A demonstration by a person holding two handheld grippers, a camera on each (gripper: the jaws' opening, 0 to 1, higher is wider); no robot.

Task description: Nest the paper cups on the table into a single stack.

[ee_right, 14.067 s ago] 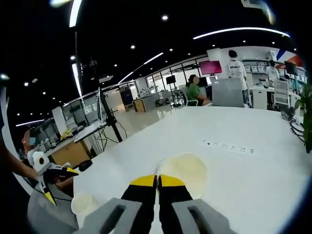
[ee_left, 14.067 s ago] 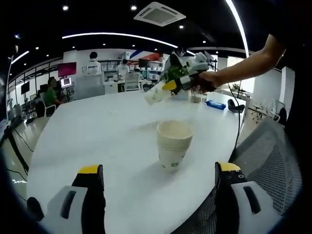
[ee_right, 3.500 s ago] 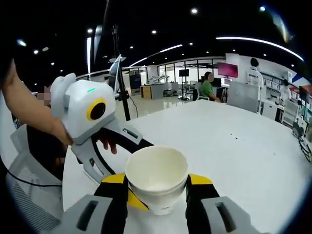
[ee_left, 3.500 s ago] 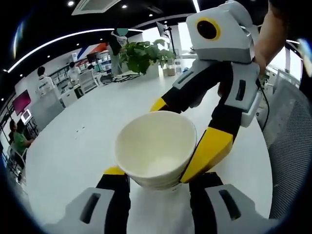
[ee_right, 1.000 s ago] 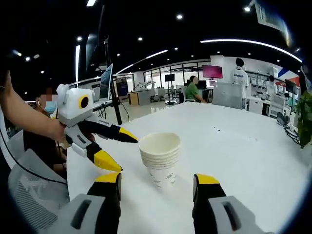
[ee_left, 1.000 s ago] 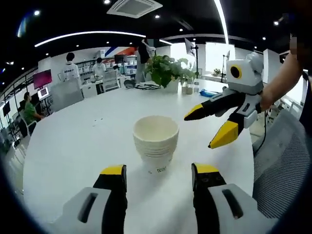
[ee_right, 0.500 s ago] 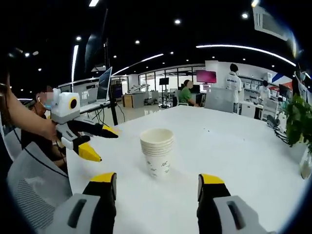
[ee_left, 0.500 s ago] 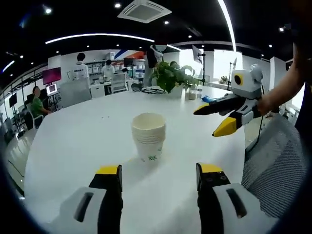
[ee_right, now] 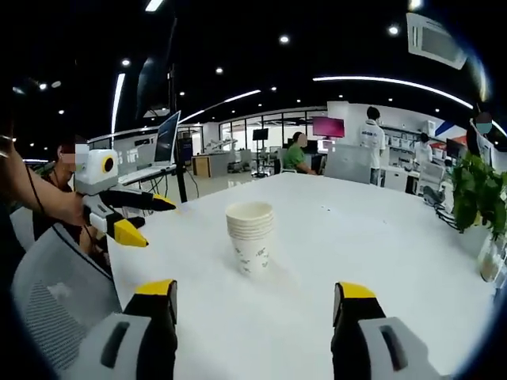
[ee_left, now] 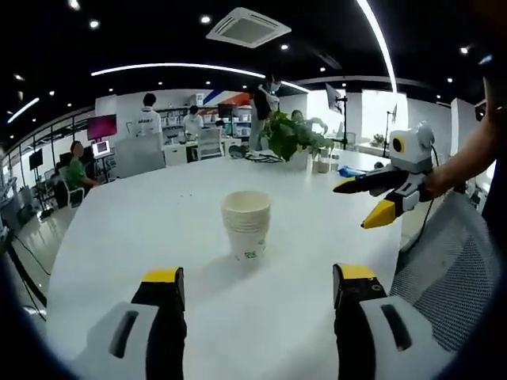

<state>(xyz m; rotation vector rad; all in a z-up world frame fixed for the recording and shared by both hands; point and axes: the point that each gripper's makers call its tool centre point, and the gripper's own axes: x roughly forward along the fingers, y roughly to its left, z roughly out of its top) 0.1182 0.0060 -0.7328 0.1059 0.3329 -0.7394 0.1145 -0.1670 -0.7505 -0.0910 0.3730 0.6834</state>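
Standing upright on the white tabletop [ee_left: 119,237], the stack of paper cups [ee_left: 246,225] sits ahead of the left gripper [ee_left: 255,285], roughly centred between its two yellow-tipped jaws and well apart from them. Those jaws are spread wide with nothing between them. The cups are nested one in another, their rims layered near the top, with a small green mark low on the outer cup.

Off beyond the right-hand jaw in the left gripper view, the right gripper [ee_left: 371,199] hangs in the air in a person's hand, its jaws parted and empty, well clear of the cups. A grey mesh chair [ee_left: 444,269] sits below it at the tabletop's edge. Farther ahead past the cups, a leafy potted plant [ee_left: 291,136] rests on the tabletop.

From the right gripper view the same stack [ee_right: 250,236] stands ahead between that gripper's own jaws [ee_right: 253,299], slightly nearer the left-hand one, again well apart from both. The jaws there are wide open and hold nothing. To the left of them the left gripper [ee_right: 136,218] floats above the tabletop's [ee_right: 380,237] edge, jaws apart. The plant [ee_right: 479,202] appears off to the right of the jaws. People stand and sit at desks in the background.
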